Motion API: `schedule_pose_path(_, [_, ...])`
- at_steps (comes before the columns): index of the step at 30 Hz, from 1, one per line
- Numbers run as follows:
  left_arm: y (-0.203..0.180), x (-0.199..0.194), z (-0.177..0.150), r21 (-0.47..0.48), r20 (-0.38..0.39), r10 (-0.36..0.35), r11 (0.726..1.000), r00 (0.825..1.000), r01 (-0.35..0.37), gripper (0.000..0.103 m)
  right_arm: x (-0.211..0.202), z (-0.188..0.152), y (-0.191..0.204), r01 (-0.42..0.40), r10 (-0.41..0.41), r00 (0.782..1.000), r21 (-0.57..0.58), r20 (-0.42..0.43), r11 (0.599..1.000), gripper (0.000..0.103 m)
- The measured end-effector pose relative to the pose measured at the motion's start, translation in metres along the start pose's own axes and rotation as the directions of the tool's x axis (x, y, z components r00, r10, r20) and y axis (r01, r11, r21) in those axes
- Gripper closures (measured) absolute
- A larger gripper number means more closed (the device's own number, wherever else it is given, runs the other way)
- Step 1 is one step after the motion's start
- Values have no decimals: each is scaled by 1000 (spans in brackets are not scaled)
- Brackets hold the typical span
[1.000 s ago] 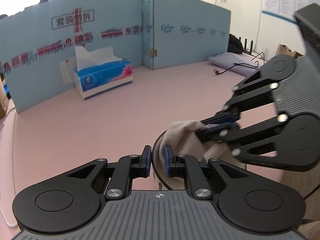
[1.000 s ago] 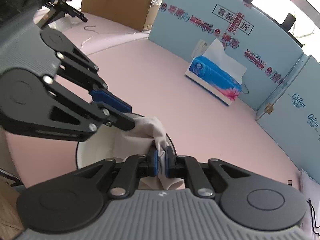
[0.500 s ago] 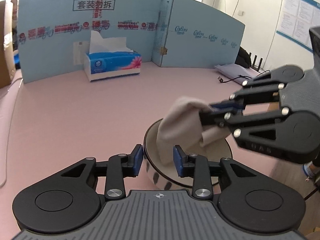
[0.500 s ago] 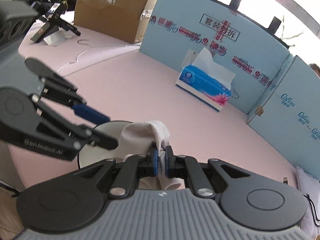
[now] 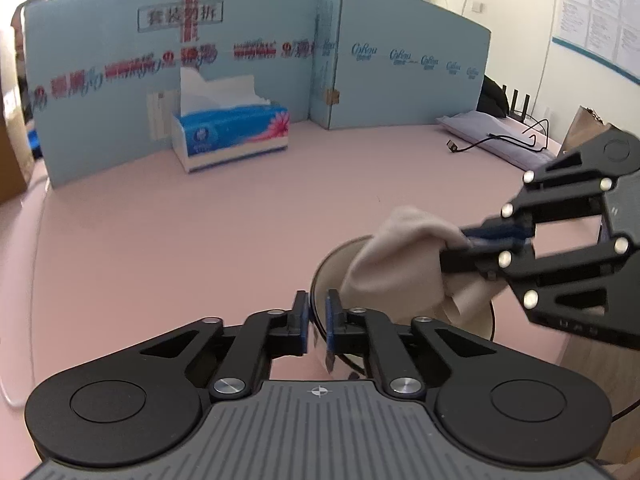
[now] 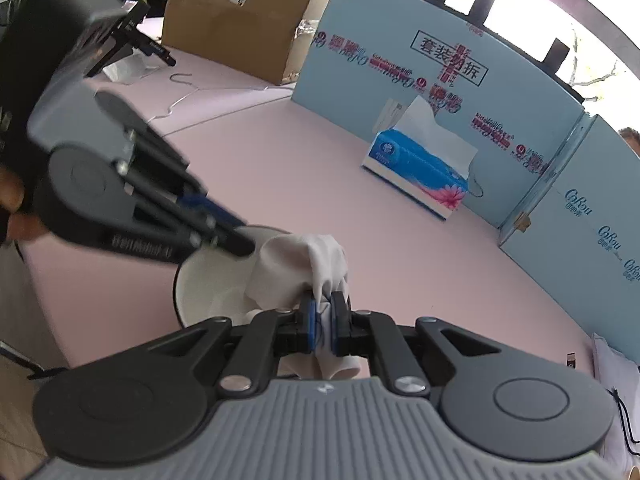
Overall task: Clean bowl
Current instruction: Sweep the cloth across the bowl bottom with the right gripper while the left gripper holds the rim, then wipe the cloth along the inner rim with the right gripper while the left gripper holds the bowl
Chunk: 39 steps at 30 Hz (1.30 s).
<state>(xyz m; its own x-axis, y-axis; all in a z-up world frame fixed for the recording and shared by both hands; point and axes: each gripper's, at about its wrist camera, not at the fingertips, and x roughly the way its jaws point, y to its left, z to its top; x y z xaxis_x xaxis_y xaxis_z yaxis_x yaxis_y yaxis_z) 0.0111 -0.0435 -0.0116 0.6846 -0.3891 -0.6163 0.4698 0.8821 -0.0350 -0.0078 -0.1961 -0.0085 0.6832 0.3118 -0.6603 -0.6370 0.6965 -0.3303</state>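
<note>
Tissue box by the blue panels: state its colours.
The tissue box is blue and white with a pink flower print, clearest in the left wrist view.

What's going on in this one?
A person with a handheld gripper in each hand is cleaning a bowl on the pink table. The left gripper is shut on the bowl's rim, steadying it. The right gripper is shut on a white cloth draped into the bowl. A tissue box stands untouched further back.
</note>
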Motion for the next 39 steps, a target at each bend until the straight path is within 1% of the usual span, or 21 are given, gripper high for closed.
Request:
schedule_pose_path(1, [-1,-2,2,15,8,7,1000,1000,-7,103,0,-1,1,-5,5,1000,-6,-2,1000,95])
schedule_pose_path(3, [-4,-6,6,44,23,20,999,1000,-21,103,1,-1,3,-12,11,1000,-17,-9,1000,95])
schedule_pose_path(5, [-6,-5,8,55,22,24,998,999,-25,103,3,-2,6,-22,21,1000,-32,-23,999,95])
schedule_pose_path(7, [-6,-4,7,45,16,7,999,1000,-8,103,6,-2,9,-26,25,999,-43,-41,999,95])
schedule_pose_path(10, [-4,-6,3,7,16,-32,999,999,32,91,9,-3,10,-37,34,998,-49,-60,998,95])
schedule_pose_path(13, [-4,-3,-1,-12,-7,-65,998,998,65,87,10,-3,10,-55,52,996,-47,-71,997,95])
schedule_pose_path(14, [-5,0,-1,-9,-17,-66,998,998,66,88,11,-1,10,-71,68,995,-43,-77,997,95])
schedule_pose_path(16, [-6,5,0,1,-33,-63,998,997,64,89,13,0,10,-98,94,992,-35,-90,995,95])
schedule_pose_path(18, [-9,8,2,18,-36,-51,999,998,51,89,19,3,6,-149,146,981,-8,-130,989,95])
schedule_pose_path(20, [-11,4,4,26,-15,-27,999,1000,27,88,21,6,-1,-169,169,972,14,-162,986,95])
schedule_pose_path(22, [-8,-6,6,22,24,-24,999,999,23,87,23,7,-1,-161,158,970,-2,-185,987,95])
schedule_pose_path(24, [-4,-7,7,10,24,-12,1000,1000,12,85,24,8,1,-160,152,967,-22,-203,987,95])
schedule_pose_path(26, [-1,1,4,9,-15,1,1000,1000,-1,84,24,9,2,-164,153,964,-31,-220,986,95])
schedule_pose_path(28, [-2,7,1,20,-46,-14,1000,999,15,82,25,10,1,-172,159,958,-32,-239,985,95])
schedule_pose_path(30, [-4,13,1,32,-61,-32,999,998,34,80,27,14,-1,-184,168,947,-34,-273,982,95])
schedule_pose_path(31, [-5,16,0,40,-66,-33,999,997,35,79,29,15,0,-181,161,943,-46,-290,982,95])
schedule_pose_path(34, [-7,20,-2,59,-62,-28,998,998,32,82,34,21,4,-174,135,931,-85,-339,981,95])
schedule_pose_path(35, [-7,19,-3,61,-56,-34,997,998,37,82,37,24,6,-155,103,926,-118,-363,981,95])
schedule_pose_path(36, [-6,18,-3,60,-51,-41,997,998,44,82,39,25,7,-142,81,924,-137,-374,980,95])
schedule_pose_path(38, [-4,16,-5,57,-41,-51,997,998,53,82,41,25,6,-130,64,922,-148,-382,980,95])
schedule_pose_path(39, [-4,15,-5,55,-39,-53,997,998,55,82,42,25,7,-118,51,924,-155,-378,981,95])
